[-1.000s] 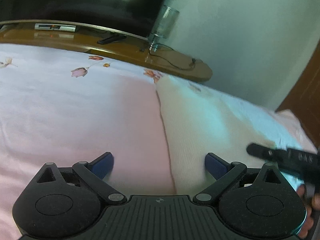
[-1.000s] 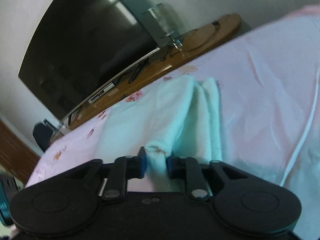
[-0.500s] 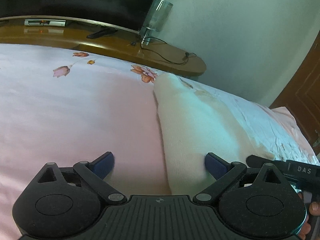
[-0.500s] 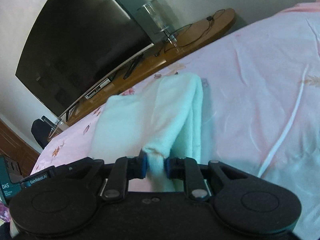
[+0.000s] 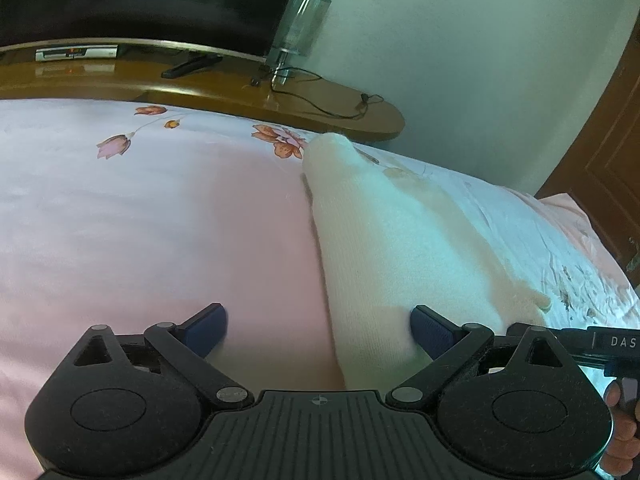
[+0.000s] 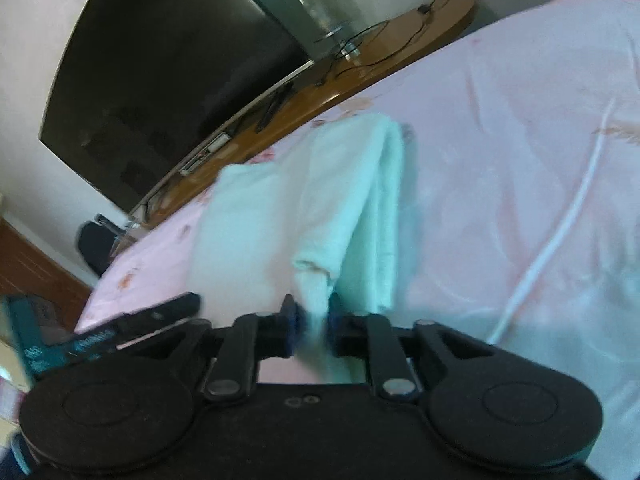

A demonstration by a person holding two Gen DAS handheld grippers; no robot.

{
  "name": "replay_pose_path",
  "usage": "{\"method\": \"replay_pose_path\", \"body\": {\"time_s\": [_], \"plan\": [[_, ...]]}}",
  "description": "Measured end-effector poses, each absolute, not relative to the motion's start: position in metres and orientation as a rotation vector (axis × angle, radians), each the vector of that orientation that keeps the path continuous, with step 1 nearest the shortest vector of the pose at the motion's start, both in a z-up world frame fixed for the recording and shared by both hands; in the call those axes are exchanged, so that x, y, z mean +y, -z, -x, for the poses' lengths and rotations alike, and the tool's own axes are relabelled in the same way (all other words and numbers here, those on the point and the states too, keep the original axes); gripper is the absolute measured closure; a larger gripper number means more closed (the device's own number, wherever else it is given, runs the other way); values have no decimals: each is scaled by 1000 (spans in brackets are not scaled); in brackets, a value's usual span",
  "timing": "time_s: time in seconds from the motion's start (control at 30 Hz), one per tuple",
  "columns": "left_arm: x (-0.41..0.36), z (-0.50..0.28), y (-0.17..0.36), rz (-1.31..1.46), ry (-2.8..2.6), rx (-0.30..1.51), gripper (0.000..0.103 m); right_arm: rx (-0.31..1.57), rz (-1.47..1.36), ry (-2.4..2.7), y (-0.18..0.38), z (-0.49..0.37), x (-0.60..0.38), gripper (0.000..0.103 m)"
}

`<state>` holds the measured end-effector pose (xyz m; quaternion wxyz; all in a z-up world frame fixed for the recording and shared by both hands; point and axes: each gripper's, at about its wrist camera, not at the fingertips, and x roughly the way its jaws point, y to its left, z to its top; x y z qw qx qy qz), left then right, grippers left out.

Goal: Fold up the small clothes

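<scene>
A white knitted garment (image 5: 400, 240) lies lengthwise on the pink flowered bedsheet (image 5: 140, 220). My left gripper (image 5: 318, 330) hovers low and open over its near left edge, one pad over the sheet, the other over the knit. In the right wrist view the garment (image 6: 280, 208) rises in a loose fold. My right gripper (image 6: 312, 320) pinches that fold's near tip; its jaws are closing with the cloth between the pads. The left gripper's body (image 6: 120, 328) shows at the lower left there.
Beyond the bed stand a curved wooden TV stand (image 5: 320, 100), a dark TV (image 6: 160, 60), a glass cylinder (image 5: 298, 20), a remote (image 5: 192, 66) and a black cable (image 5: 320, 104). A brown door (image 5: 600, 160) is at the right. A white cord (image 6: 560, 232) crosses the sheet.
My right gripper has carried the pinched fold sideways toward the left gripper, which has come into the right wrist view. The garment's raised fold has shifted. The left gripper has stayed open.
</scene>
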<state>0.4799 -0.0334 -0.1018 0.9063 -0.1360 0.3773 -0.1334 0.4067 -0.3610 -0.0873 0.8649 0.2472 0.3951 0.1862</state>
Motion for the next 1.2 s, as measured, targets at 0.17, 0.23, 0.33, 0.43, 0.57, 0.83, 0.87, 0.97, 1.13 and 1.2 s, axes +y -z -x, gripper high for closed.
{"method": "replay_pose_path", "body": {"time_s": [0.17, 0.23, 0.33, 0.43, 0.57, 0.83, 0.87, 0.97, 1.13, 1.2], "plan": [[-32, -473, 99, 268, 293, 795, 6, 843, -506, -360, 76, -408, -369, 92], [-32, -471, 100, 250, 282, 797, 6, 890, -532, -365, 83, -415, -372, 92], [-24, -468, 86, 267, 253, 719, 6, 917, -532, -384, 81, -414, -375, 86], [-17, -478, 74, 288, 204, 654, 6, 780, -393, -306, 50, -396, -374, 74], [-30, -515, 81, 291, 195, 704, 6, 590, -217, -273, 29, -394, -347, 81], [-31, -523, 91, 294, 141, 699, 6, 689, -114, -288, 58, -428, -326, 82], [-30, -524, 86, 308, 145, 665, 6, 644, -121, -293, 52, -427, -328, 82], [-31, -546, 83, 318, 128, 664, 6, 552, -130, -251, 43, -435, -337, 81], [-46, -573, 107, 222, 127, 743, 0, 698, -59, -207, 79, -476, -335, 78], [-47, -573, 103, 217, 124, 760, 0, 697, -63, -207, 83, -478, -338, 78]]}}
